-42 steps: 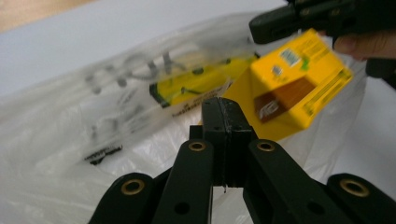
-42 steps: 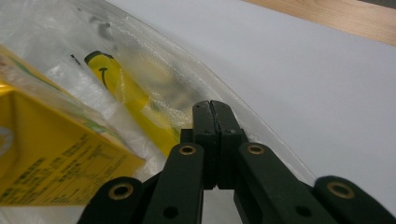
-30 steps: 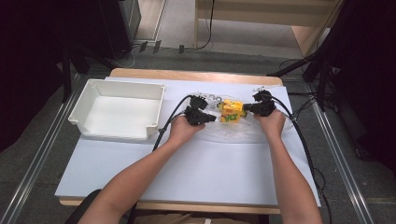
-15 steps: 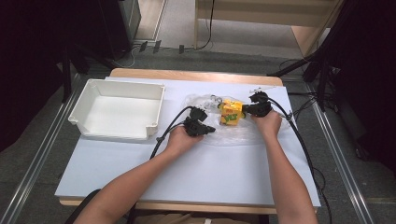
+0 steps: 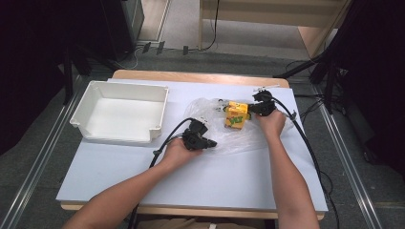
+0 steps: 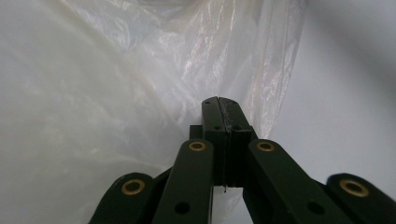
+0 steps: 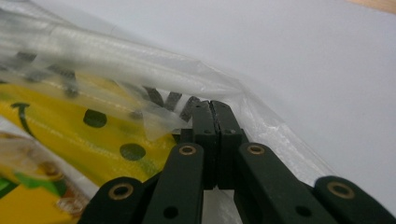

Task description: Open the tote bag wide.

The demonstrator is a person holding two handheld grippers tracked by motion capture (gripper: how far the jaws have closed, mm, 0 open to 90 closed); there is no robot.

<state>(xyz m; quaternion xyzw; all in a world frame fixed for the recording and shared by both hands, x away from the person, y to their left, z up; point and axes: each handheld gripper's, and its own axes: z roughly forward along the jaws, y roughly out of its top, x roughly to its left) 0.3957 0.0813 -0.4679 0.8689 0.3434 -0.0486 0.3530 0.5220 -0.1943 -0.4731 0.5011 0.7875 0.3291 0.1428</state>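
Clear plastic film made up the bag point(image 5: 239, 129), which lay crumpled on the white table sheet point(image 5: 143, 186) to the right of the empty white tray point(image 5: 119, 114) in the high view. A yellow carton point(image 5: 236, 114) stood inside the bag toward its far side. The left gripper point(image 5: 210, 143) lay at the bag's near edge, and the right gripper point(image 5: 251, 109) lay at the far right, just beside the carton. With both hands on one thin bag, pulling them apart too hard could likely have torn the film or tipped the carton over.

Seen from the left gripper view, the left gripper point(image 6: 223, 105) had its jaws pressed together, and the bag point(image 6: 140, 93) fanned away from the tips in taut folds. It appeared to be pinching the film, though how much sat between the pads could not be told. A shallow bite could probably have slipped free once the film was tensioned.

From the right gripper view, the right gripper point(image 7: 212, 108) was likewise closed, pinching a fold of the bag point(image 7: 140, 60) right against the carton point(image 7: 70, 140), whose yellow face showed through the film. So close a grip risked dragging the carton along with the bag, or catching on its corner.
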